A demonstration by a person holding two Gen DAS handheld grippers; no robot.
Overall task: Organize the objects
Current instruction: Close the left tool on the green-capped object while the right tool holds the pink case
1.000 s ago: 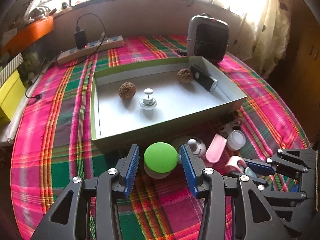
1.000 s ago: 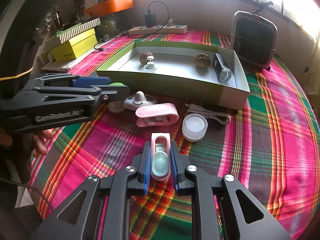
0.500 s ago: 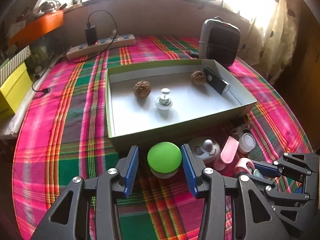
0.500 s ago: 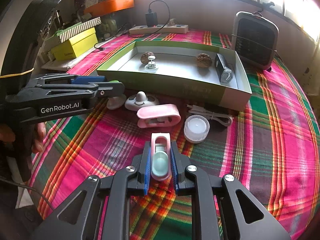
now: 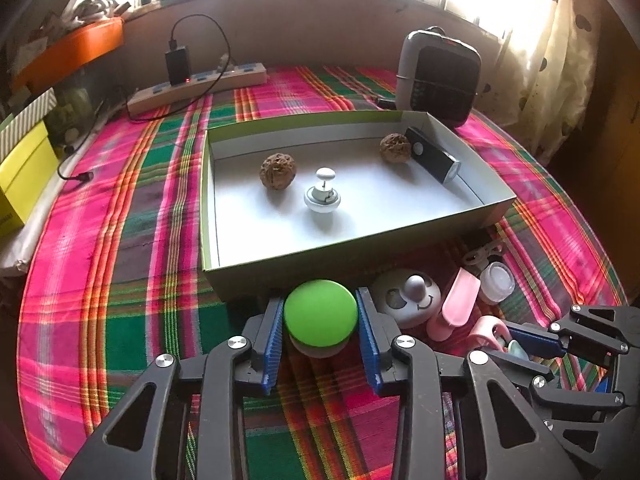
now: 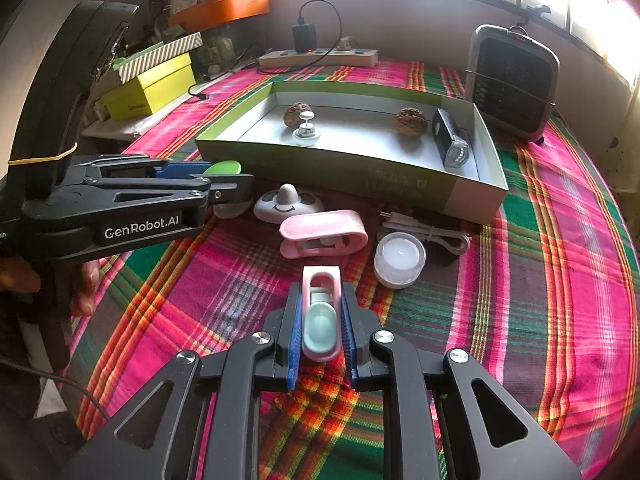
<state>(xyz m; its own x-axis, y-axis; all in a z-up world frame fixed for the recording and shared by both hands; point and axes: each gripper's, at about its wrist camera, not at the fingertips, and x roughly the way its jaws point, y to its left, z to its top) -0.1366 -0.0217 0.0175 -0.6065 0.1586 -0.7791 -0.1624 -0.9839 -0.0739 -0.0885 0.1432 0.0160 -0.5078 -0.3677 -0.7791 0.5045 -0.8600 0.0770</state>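
Observation:
My left gripper is shut on a round green-topped object, just in front of the green box's near wall; it also shows in the right wrist view. My right gripper is shut on a small pink and pale-green clip-like object over the plaid cloth. The box holds two brown nuts, a white knob and a black gadget. Outside it lie a white smiley-face item, a pink holder, a white candle cup and a white cable.
A grey heater stands behind the box at the right. A power strip with a black charger lies at the back. Yellow boxes sit at the table's left edge. An orange tray rests on the sill.
My left gripper has closed its pads onto the green-topped object and drawn back a little from the box. My right gripper still holds the pink clip-like object and has barely moved.

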